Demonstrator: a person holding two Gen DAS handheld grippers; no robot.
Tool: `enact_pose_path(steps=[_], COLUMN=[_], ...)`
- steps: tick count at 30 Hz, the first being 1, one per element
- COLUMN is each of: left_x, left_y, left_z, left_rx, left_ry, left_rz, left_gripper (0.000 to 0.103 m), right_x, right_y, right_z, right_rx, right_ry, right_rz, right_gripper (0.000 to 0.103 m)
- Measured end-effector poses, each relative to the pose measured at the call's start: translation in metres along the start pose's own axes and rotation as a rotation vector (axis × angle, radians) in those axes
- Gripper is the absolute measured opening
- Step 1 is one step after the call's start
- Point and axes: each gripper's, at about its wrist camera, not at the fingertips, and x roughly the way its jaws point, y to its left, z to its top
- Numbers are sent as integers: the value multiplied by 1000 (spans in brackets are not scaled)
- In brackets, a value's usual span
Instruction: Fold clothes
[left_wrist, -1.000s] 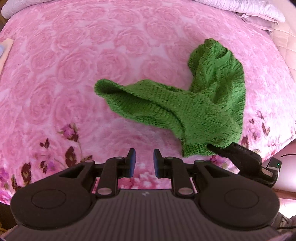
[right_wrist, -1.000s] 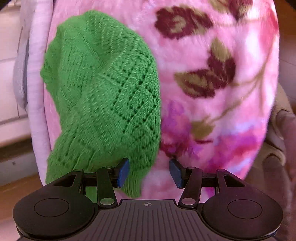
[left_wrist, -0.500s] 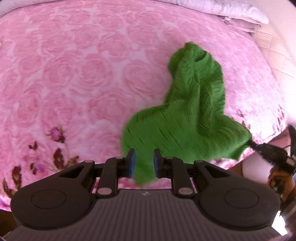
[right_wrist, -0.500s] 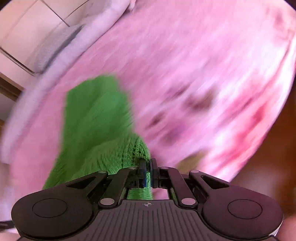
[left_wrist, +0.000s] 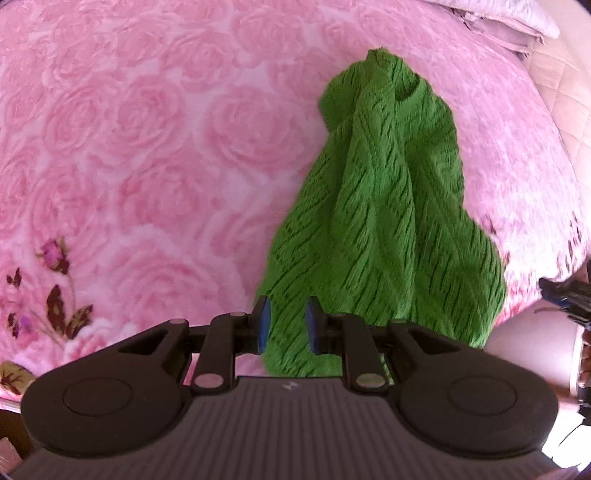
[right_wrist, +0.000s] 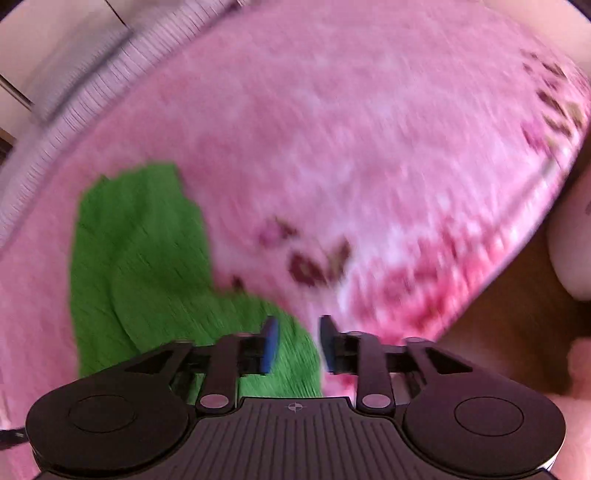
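A big bed (left_wrist: 147, 155) with a pink rose blanket filled the left wrist view, with pale pillows at about 1 o'clock. The green knit top (left_wrist: 388, 206) lay in a long, bunched heap, running from 1 o'clock down toward 6 o'clock. It was not flat and had no neat fold yet. The left claw (left_wrist: 285, 325) pointed down over the heap's near end. Its jaws stood a narrow way apart, and the pads did not seem to pinch the knit.

The right wrist view was blurry. The same pink bed (right_wrist: 332, 147) was there, with the green knit top (right_wrist: 147, 266) at about 8 o'clock. The right claw (right_wrist: 297, 345) had its jaws opening, with the knit's edge under the left pad but nothing squeezed. The folding looked barely begun, and spreading flat and all folds were left.
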Motion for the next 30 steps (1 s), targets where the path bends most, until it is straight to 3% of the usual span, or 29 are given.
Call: enact_pose_path(steps=[4, 10, 18, 22, 25, 28, 30], left_x=[17, 61, 114, 152, 178, 188, 191], left_y=[-12, -9, 1, 10, 15, 16, 13], left_z=[20, 63, 139, 170, 182, 185, 186], left_rx=[-47, -161, -244, -287, -346, -401, -396], left_ry=[-41, -99, -166, -148, -109, -118, -110], left_rz=[21, 17, -148, -237, -326, -426, -457], left_gripper=[17, 17, 25, 26, 28, 45, 38], right_x=[20, 94, 167, 201, 226, 247, 257], right_y=[8, 27, 63, 69, 74, 78, 80], right_z=[49, 91, 131, 148, 157, 161, 160], right_rx=[-50, -92, -96, -31, 23, 103, 163], right_ry=[19, 134, 138, 103, 96, 112, 134], right_rz=[62, 159, 309, 377, 421, 461, 493], right_gripper=[38, 38, 38, 39, 45, 47, 47])
